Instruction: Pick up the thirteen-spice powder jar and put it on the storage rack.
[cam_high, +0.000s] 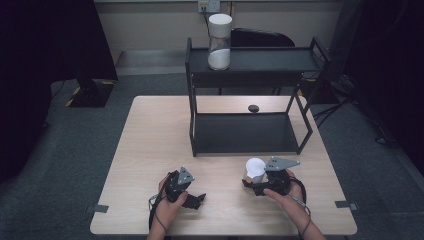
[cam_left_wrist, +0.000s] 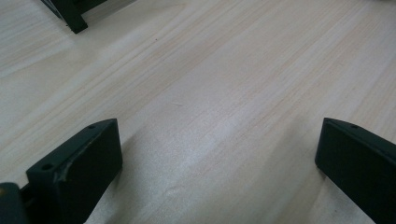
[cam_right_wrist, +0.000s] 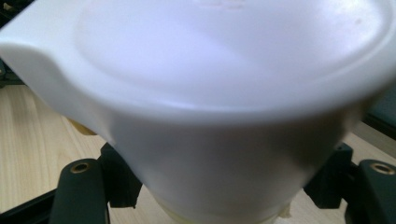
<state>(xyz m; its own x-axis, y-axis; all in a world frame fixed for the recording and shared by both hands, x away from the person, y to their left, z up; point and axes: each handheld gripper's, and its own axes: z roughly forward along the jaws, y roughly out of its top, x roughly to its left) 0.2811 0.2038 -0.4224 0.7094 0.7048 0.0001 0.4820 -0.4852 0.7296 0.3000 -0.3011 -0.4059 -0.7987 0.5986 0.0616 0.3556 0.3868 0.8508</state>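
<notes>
A white-lidded jar stands at the table's front right, and my right gripper is shut on its body below the lid. Seen from the right gripper view, the jar's white lid looms close, with a black jaw pressed to each side of the container and my right gripper closed around it. My left gripper rests low at the front left, held by a hand. The left gripper view has my left gripper open, its jaws wide apart over bare wood with nothing between them.
A black two-tier shelf stands at the middle back of the wooden table. A second white-lidded jar sits on its top tier at the left. A small black object lies behind the lower tier.
</notes>
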